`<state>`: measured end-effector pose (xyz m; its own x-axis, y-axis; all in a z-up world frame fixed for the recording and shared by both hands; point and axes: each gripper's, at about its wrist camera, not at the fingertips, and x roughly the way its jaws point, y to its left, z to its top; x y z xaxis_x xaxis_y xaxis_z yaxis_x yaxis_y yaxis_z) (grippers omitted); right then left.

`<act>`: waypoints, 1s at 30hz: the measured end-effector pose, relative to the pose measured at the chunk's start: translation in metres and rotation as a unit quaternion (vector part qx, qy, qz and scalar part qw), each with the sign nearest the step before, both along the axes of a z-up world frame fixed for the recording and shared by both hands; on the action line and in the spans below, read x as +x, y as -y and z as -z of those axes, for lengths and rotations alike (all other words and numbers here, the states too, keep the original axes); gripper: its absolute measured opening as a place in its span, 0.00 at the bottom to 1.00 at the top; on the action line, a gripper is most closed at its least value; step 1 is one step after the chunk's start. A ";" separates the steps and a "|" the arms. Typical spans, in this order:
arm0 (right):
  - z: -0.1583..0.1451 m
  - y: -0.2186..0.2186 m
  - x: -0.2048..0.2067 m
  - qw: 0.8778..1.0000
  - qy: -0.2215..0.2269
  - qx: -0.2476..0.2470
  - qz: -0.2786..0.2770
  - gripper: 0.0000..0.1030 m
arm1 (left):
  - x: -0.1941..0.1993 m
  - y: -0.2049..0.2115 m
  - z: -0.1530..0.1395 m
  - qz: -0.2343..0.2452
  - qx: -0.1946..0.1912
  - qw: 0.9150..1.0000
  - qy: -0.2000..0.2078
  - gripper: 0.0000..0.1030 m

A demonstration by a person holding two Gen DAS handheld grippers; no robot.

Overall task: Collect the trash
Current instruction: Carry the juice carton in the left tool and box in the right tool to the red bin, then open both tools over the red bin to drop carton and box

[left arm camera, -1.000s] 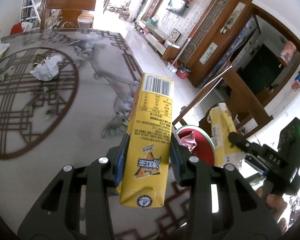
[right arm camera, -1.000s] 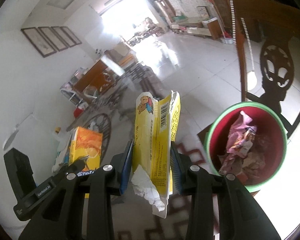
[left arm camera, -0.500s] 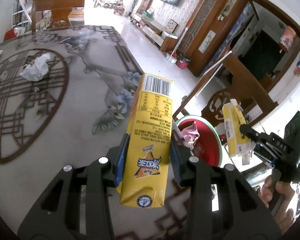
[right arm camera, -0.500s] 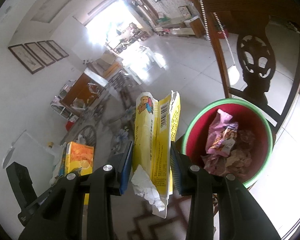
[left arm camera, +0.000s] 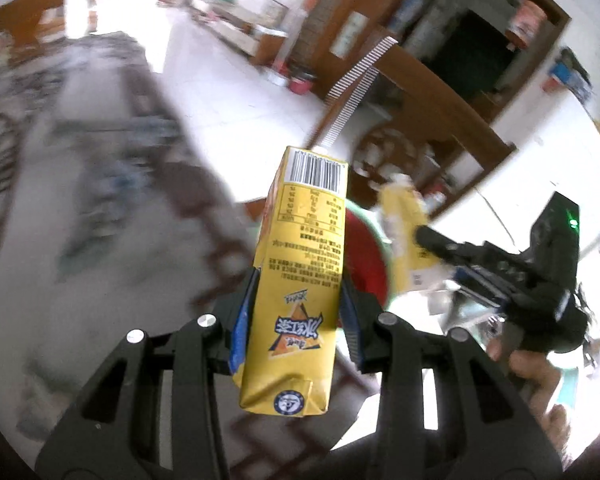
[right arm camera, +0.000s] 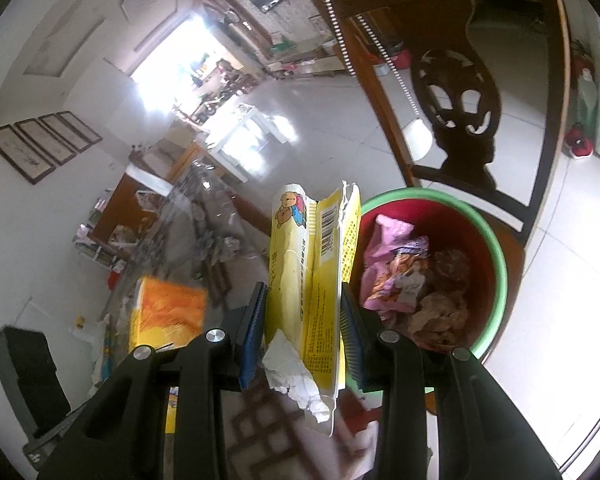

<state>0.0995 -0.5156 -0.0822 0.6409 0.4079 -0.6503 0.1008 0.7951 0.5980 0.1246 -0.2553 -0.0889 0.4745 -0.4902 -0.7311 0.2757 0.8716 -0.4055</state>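
We note left gripper (left arm camera: pixel 296 320) still clamped on yellow drink carton (left arm camera: pixel 300 280), now carried off patterned table (left arm camera: pixel 100 208) edge toward red bin (left arm camera: pixel 364 260). Right gripper (right arm camera: pixel 304 320) keeps pinching torn yellow wrapper (right arm camera: pixel 316 264), closer beside bin (right arm camera: pixel 496 264) rim than earlier. Bin shows pink wrappers (right arm camera: pixel 392 268). Left view blurred.
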 end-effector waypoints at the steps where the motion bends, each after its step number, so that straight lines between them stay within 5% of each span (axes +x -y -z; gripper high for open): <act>1: 0.001 0.003 0.000 1.000 -0.001 -0.002 0.004 0.34 | 0.004 0.008 0.002 0.012 -0.002 1.000 -0.003 0.36; 3: 0.004 0.009 0.002 1.000 -0.005 -0.001 0.010 0.35 | 0.013 0.027 0.009 0.038 -0.002 0.999 -0.010 0.36; 5: 0.006 0.015 0.004 1.000 -0.007 0.003 0.017 0.47 | 0.021 0.043 0.015 0.055 -0.004 0.998 -0.015 0.38; 8: 0.006 0.024 0.007 0.999 -0.006 0.004 0.040 0.60 | 0.031 0.046 0.017 0.041 -0.026 0.999 -0.011 0.69; 9: 0.006 0.025 0.008 0.999 -0.004 0.004 0.042 0.60 | 0.032 0.042 0.016 0.033 -0.038 0.999 -0.008 0.70; 21: -0.006 -0.011 0.012 1.000 0.001 -0.001 0.021 0.64 | 0.015 -0.020 0.001 -0.044 -0.036 0.998 0.017 0.74; 30: -0.039 -0.038 -0.001 0.999 0.029 -0.035 0.009 0.66 | 0.001 -0.043 -0.023 -0.049 -0.050 0.996 0.047 0.74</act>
